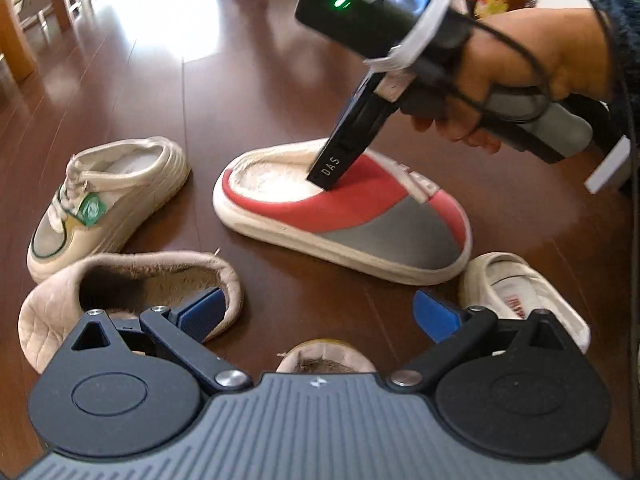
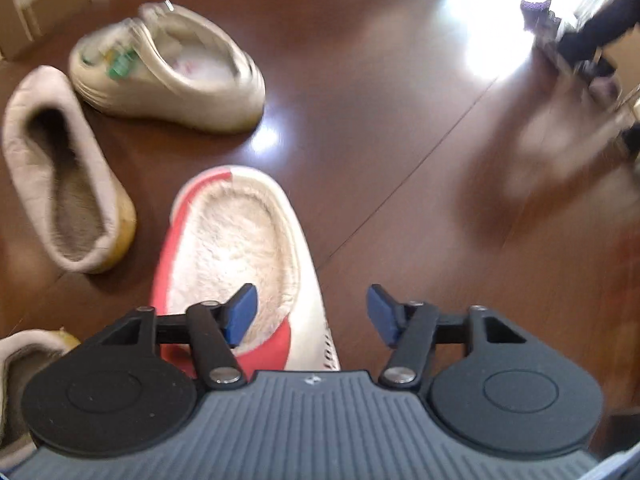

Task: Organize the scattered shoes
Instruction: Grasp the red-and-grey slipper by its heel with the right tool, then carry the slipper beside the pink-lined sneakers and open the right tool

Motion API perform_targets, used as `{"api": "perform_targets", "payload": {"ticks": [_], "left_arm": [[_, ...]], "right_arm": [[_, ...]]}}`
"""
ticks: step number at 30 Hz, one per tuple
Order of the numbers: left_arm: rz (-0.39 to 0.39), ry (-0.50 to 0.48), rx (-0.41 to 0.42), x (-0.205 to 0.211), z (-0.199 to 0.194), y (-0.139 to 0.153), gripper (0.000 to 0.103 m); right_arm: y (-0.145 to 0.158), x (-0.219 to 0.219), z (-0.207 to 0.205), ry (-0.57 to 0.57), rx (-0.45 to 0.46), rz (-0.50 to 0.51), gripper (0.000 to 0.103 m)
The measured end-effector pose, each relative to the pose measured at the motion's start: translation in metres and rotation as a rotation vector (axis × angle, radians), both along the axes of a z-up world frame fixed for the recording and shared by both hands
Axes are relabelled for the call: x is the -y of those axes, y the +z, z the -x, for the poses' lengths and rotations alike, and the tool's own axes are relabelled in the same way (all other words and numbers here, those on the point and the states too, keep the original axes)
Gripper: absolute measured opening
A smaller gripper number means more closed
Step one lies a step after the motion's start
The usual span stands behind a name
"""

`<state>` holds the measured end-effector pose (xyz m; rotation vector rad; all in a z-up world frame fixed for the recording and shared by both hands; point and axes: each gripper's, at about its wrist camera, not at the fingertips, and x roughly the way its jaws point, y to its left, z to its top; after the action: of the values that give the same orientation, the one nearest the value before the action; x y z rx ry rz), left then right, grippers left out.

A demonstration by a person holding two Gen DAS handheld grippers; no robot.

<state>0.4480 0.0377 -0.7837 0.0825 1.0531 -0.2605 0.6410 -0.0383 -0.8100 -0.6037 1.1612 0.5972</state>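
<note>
red-grey slipper (image 1: 344,216), dark brown floor (image 1: 168,92)

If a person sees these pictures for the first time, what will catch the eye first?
First, the red and grey slipper in the middle of the dark wooden floor, with the right tool reaching into its fleecy opening. Around it lie a cream sneaker with a green patch at the left and a beige quilted slipper nearer, just ahead of the open left tool.

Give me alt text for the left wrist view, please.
The right gripper, held in a person's hand, reaches down into the fleecy opening of a red and grey slipper on a dark wood floor. Around it lie a cream sneaker and a beige quilted slipper; the left gripper hangs open.
</note>
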Motion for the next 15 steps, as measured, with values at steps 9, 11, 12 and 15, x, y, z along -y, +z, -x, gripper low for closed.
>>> {"api": "perform_targets", "payload": {"ticks": [9, 11, 12, 15], "left_arm": [[-0.027, -0.001, -0.002, 0.002, 0.013, -0.004, 0.101], [-0.033, -0.014, 0.013, 0.004, 0.017, 0.002, 0.101], [-0.032, -0.031, 0.032, 0.007, 0.023, 0.009, 0.101], [-0.019, -0.095, 0.088, 0.015, 0.044, 0.033, 0.101]], "right_arm": [[0.017, 0.025, 0.024, -0.106, 0.117, -0.112, 0.014], [0.048, 0.044, 0.045, -0.163, 0.205, -0.205, 0.014], [0.062, 0.050, 0.054, -0.178, 0.239, -0.238, 0.014], [0.113, 0.076, 0.090, -0.253, 0.339, -0.340, 0.014]]}}
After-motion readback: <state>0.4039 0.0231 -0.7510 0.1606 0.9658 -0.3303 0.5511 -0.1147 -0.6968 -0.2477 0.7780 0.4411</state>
